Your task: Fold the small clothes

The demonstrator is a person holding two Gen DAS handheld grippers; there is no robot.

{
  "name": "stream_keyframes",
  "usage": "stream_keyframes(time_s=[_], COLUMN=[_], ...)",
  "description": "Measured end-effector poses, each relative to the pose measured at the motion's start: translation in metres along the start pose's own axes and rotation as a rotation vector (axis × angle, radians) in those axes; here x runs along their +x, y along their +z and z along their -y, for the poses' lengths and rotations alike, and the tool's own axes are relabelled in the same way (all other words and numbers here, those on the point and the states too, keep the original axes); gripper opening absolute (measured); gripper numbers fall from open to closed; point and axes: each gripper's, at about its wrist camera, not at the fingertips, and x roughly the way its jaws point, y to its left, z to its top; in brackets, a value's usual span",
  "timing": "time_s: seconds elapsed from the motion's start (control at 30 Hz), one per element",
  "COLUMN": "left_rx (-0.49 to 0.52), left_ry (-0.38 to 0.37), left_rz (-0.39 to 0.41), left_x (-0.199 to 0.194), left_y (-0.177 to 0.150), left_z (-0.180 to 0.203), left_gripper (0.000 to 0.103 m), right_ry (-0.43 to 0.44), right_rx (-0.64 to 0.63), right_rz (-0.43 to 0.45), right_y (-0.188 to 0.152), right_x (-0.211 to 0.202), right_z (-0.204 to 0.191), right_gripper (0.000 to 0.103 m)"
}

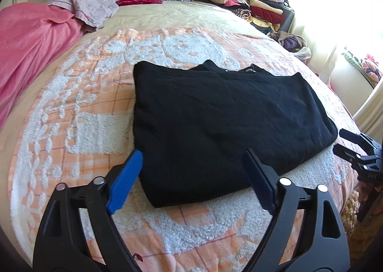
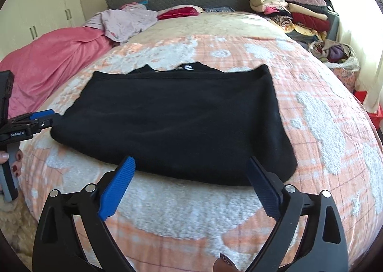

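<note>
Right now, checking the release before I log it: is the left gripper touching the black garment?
Cannot tell. In the left wrist view the left gripper stands open over the black garment's near edge; no view shows a gap or contact plainly.

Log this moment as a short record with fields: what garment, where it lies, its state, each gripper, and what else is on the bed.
garment: black garment
state: folded flat, near edge doubled over, neckline at the far edge
surface: orange and white patterned blanket on the bed
left gripper: open, nothing between the jaws, at the garment's near edge
right gripper: open, nothing between the jaws, at the garment's near edge
also on bed: pink blanket and crumpled lilac cloth
beside bed: stack of folded clothes
</note>
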Motion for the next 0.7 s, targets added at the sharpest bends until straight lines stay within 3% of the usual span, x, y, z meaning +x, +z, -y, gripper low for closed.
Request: stream_keyframes(time_s=[0.1, 0.17, 0.7], left_rx=[-0.011, -0.019, -0.076], left_ry=[0.014, 0.031, 0.103], left_rz=[0.009, 0.014, 0.022], left_x=[-0.003, -0.004, -0.004], left_y=[0.002, 0.003, 0.011], left_z=[-0.005, -0.009, -0.034], left_gripper=[0.085, 0.093, 0.093], right_ry=[0.011, 0.017, 0.1], right_rx=[-0.031, -0.056, -0.254], right_rz=[0.006, 0.008, 0.022], right_y=[0.003, 0.005, 0.03], right_x=[0.0, 0.001, 0.026], right_z=[-0.013, -0.023, -0.109], right_gripper=[0.095, 0.095, 0.096])
